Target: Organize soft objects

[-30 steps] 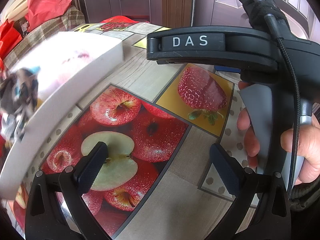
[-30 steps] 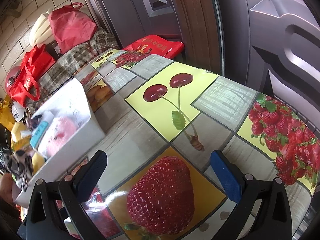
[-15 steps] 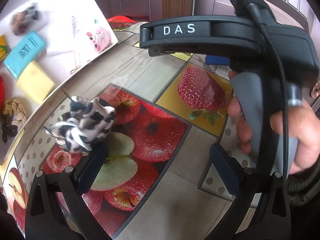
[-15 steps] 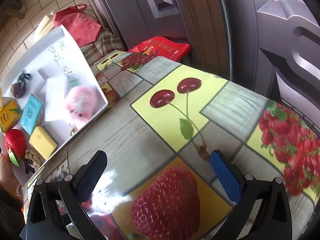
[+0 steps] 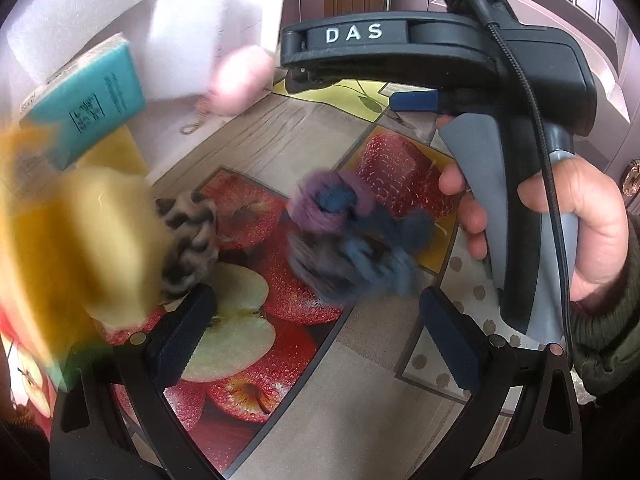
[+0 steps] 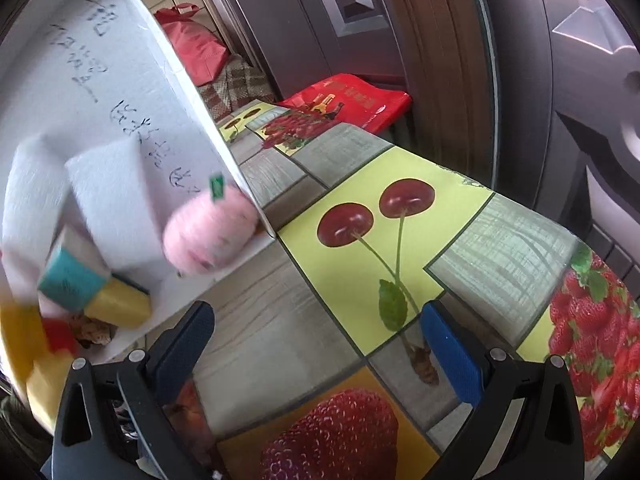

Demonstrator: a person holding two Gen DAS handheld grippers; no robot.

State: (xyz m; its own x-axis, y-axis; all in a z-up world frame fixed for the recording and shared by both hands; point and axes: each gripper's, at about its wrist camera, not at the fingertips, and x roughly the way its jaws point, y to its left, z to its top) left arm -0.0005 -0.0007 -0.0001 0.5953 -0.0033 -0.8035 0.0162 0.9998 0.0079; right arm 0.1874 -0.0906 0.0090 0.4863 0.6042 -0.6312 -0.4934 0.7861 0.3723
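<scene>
A white foam box (image 5: 80, 8) is tipped steeply over the table and soft things spill out of it. In the left wrist view a black-and-white scrunchie (image 5: 190, 240) and a purple-and-blue scrunchie bundle (image 5: 352, 236) lie or fall on the fruit-print tablecloth, beside a blurred yellow sponge (image 5: 92, 240), a teal block (image 5: 92, 100) and a pink plush ball (image 5: 240, 80). My left gripper (image 5: 316, 332) is open and empty just in front of them. My right gripper (image 6: 320, 344) is open and empty; the pink ball (image 6: 212, 232) and the box (image 6: 100, 120) are to its left.
The right gripper's black body and the hand holding it (image 5: 480, 120) fill the right side of the left wrist view. A red bag (image 6: 348, 100) lies past the table's far edge, by dark doors. Red bags (image 6: 188, 40) sit on a plaid seat.
The foam box has tipped further and come closer. More items have slid out: the purple-and-blue scrunchies and yellow sponge now tumble onto the table. Both grippers have stayed open.
</scene>
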